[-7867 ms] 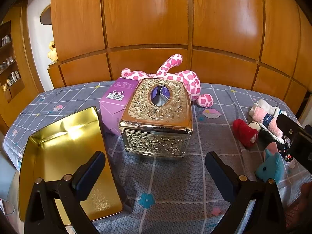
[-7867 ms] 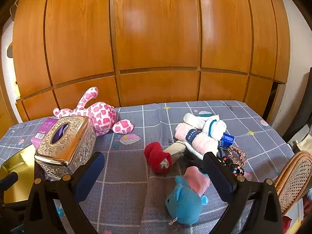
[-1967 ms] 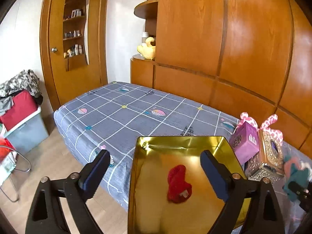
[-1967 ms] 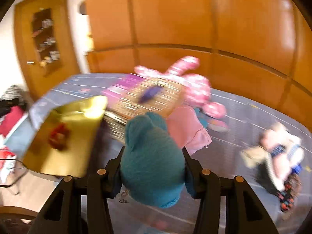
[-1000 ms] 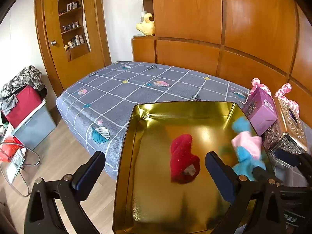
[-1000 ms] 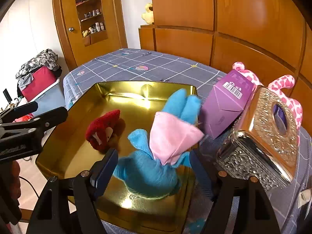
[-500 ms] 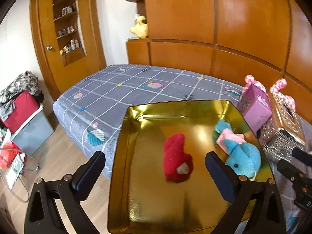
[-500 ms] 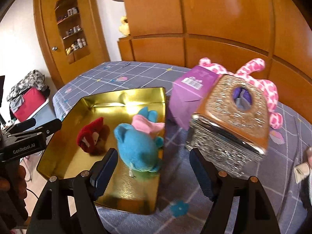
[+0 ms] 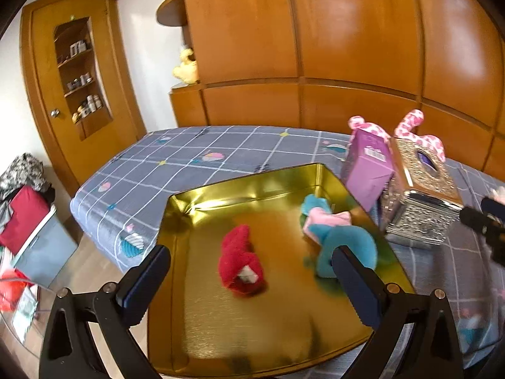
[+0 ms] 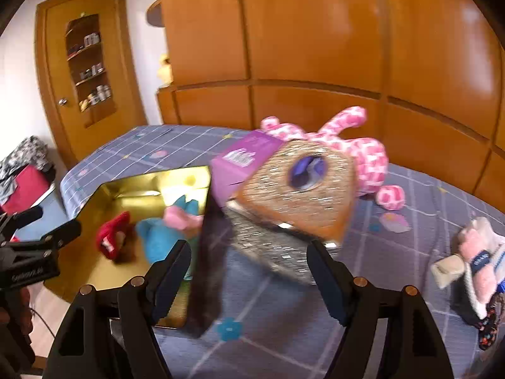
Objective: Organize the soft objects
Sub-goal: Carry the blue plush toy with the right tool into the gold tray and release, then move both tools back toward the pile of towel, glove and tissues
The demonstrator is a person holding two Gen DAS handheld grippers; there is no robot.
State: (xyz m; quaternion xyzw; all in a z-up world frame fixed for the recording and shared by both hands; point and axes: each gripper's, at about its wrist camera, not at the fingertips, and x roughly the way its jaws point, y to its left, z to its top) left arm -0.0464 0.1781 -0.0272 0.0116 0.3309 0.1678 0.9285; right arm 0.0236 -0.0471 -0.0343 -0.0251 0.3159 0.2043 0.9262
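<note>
A gold tin tray [image 9: 252, 325] lies on the grey checked bedspread. In it lie a red plush [image 9: 241, 265] and a blue plush with a pink cloth [image 9: 341, 240]; both also show in the right wrist view, the red plush [image 10: 112, 235] and the blue plush [image 10: 161, 237]. My left gripper [image 9: 252, 274] is open and empty above the tray. My right gripper [image 10: 249, 268] is open and empty over the bed, in front of the ornate tissue box [image 10: 293, 195]. A pink spotted plush [image 10: 356, 151] lies behind the box. More soft items [image 10: 473, 262] lie at the right.
A purple carton [image 9: 369, 167] stands beside the tissue box [image 9: 419, 195], right of the tray. Wooden wall panels stand behind the bed. The bed's edge drops to the floor at the left, where a bin with clothes [image 9: 25, 218] stands.
The right gripper let go of the blue plush in the tray and has pulled back to the right, towards the tissue box. The left gripper's view has shifted slightly.
</note>
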